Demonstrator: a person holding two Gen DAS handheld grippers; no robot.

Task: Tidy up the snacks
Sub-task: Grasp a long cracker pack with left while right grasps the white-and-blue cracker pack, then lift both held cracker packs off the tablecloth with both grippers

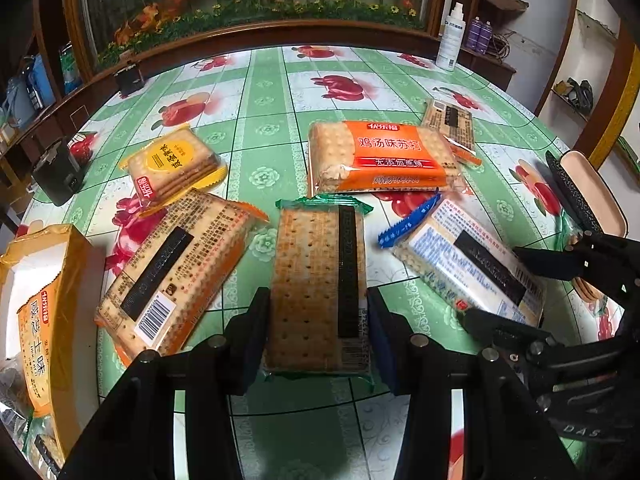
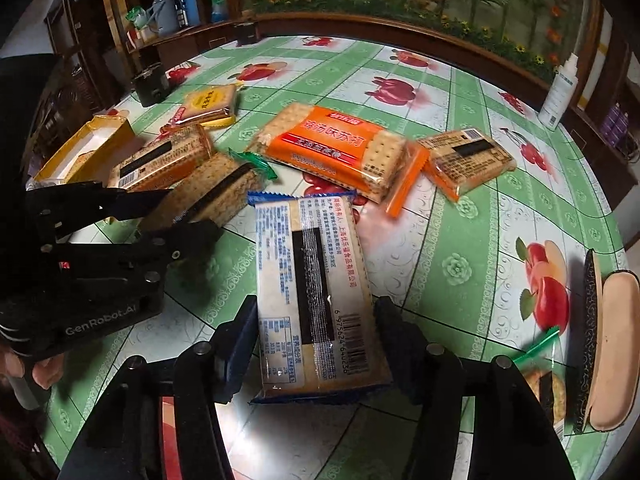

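Snacks, cracker packets all, lie scattered on the green fruit-print tablecloth (image 1: 264, 80), and you have one in each tool. Your left gripper (image 1: 318, 320) has its fingers pressed to both long sides of the green-trimmed packet (image 1: 320, 280), so it looks clamped on it; your right gripper (image 2: 316, 344) grips the blue-trimmed packet (image 2: 316, 292) the same way. Both packets sit low over the cloth (whether lifted or resting, I cannot tell). You seem to be at the pick-up step, with a pair in hand; the next move calls for carrying each to a chosen spot without the slick wrappers slipping. Outward lie the large orange packet (image 1: 380, 156), a yellow packet (image 1: 176, 164) and two barcode-up packets. The open yellow carton (image 2: 86, 144) at the left edge holds what looks like one cracker piece; otherwise its white inside shows bare.
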